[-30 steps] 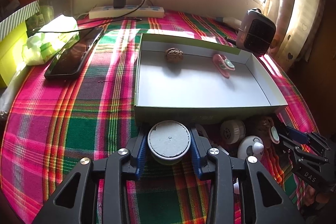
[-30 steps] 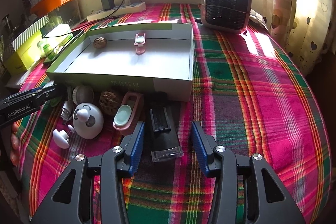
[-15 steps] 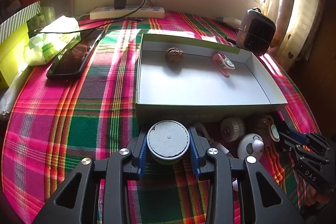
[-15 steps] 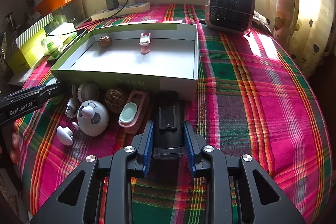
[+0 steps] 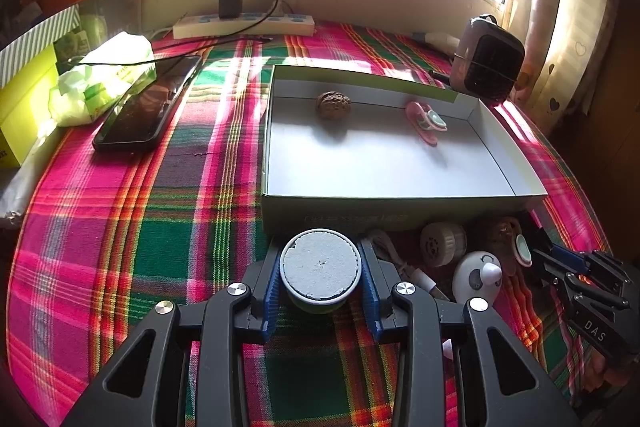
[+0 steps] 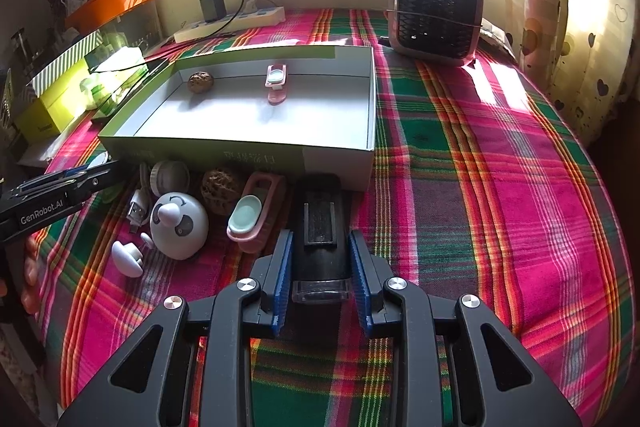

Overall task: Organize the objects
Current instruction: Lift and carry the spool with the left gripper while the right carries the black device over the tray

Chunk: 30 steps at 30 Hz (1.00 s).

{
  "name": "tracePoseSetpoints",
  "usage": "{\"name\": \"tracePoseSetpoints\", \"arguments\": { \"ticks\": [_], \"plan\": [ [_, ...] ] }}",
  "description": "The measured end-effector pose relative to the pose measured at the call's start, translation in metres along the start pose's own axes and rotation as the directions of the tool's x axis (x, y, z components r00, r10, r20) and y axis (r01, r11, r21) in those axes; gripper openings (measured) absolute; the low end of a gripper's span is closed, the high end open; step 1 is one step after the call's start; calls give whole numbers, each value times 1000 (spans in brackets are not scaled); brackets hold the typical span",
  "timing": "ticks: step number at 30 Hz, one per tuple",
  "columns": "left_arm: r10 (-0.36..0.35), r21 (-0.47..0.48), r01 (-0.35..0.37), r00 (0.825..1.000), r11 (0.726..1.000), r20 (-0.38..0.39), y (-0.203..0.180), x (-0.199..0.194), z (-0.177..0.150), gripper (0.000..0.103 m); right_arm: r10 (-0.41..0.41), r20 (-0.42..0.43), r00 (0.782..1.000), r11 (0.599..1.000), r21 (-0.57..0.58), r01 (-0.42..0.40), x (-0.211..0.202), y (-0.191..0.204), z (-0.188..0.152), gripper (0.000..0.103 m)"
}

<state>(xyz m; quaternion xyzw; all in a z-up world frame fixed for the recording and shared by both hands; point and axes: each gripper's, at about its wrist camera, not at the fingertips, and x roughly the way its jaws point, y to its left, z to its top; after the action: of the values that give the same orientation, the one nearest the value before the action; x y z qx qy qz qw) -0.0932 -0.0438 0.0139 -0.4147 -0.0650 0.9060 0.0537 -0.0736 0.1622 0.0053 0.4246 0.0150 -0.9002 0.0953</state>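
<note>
My left gripper (image 5: 320, 283) is clamped on a round tin (image 5: 320, 269) with a flat, chalky grey lid, just in front of the near wall of the shallow cardboard box (image 5: 384, 205). My right gripper (image 6: 320, 267) is closed around a smooth black cylinder (image 6: 320, 227) with a ribbed panel on top and a clear end cap, also just in front of that near wall, toward its right corner. Inside the box, against its far wall, sit a wrinkled walnut (image 5: 333, 103) and a pink clip (image 5: 426, 121) with a pale green pad. The rest waits in front of the box, between my two grippers: a white ribbed disc (image 6: 170, 177), a white domed panda-faced gadget (image 6: 179, 225), another walnut (image 6: 222, 189), a second pink clip (image 6: 256, 215) and a USB plug (image 6: 138, 211). The risks I judge: both bodies are round and slick, so either could roll or slip between the blue pads on lifting; the light box could slide on the woven plaid cloth (image 6: 480, 187) if I catch its wall.
</note>
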Motion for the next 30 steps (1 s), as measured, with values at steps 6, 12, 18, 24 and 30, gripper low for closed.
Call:
{"name": "tracePoseSetpoints", "arguments": {
  "ticks": [6,12,18,24,30],
  "plan": [
    [6,7,-6,1000,1000,8,0,-7,-1,32,7,12,1000,1000,7,-7,-5,0,-1,29],
    [10,12,-10,1000,1000,17,-1,-14,-2,32,10,26,1000,1000,7,-10,-11,1,-2,29],
    [3,23,-4,1000,1000,28,-5,-22,-2,32,6,42,999,1000,13,-6,-19,0,-1,29],
    [-2,31,1,999,1000,40,-8,-29,1,32,18,58,998,1000,20,-19,-26,2,3,29],
    [-22,33,20,998,999,54,-10,-35,9,32,26,72,997,999,21,-27,-31,3,10,29]
  ]
}}
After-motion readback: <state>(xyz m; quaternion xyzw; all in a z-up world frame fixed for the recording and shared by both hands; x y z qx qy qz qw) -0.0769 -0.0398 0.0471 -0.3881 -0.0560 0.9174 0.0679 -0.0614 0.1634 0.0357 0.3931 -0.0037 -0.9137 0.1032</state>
